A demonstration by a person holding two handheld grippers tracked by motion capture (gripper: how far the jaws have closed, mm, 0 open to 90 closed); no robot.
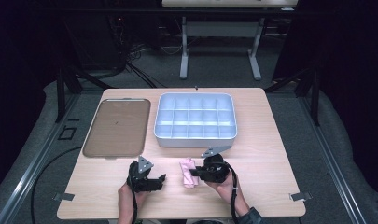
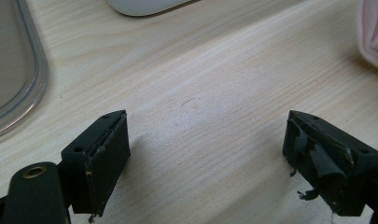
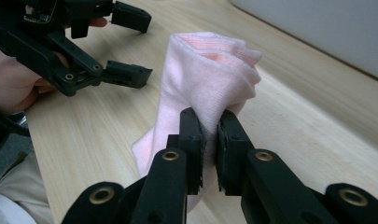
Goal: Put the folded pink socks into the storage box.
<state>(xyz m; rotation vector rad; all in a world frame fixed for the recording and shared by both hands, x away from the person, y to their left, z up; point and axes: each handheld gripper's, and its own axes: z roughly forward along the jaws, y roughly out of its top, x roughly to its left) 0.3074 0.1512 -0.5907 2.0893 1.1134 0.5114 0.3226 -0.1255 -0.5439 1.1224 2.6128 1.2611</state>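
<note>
The right gripper (image 3: 210, 135) is clenched on a pink sock (image 3: 210, 70), its jaws pinching a fold of the fabric near the middle of the bundle. In the high view the sock (image 1: 187, 171) lies at the near centre of the table (image 1: 270, 186), between the two grippers and touching the right gripper (image 1: 196, 173). The fabric is bunched and partly folded; most of it appears to rest on the wood, although the right gripper view cannot confirm whether the pinched part is lifted clear. The left gripper (image 2: 205, 144) is released: its jaws stand wide apart over bare wood and grasp nothing. In the high view the left gripper (image 1: 159, 181) sits just left of the sock, jaws pointing toward it but apart from it. Beyond the grippers, a white tray (image 1: 195, 140) divided into a grid of compartments stands at the far centre of the table; every compartment that can be seen is unoccupied. A brown lid (image 1: 116, 128) with a metal rim lies flat to the left of the tray, separate from it. Judged from this layout, the work is at an early stage: the sock is secured by one gripper, but it is not yet tidily folded or rolled, and nothing has been placed in the tray. The remaining steps are likely to be: engage the left gripper, finish shaping the sock, transfer it to a compartment, and possibly fit the lid.
</note>
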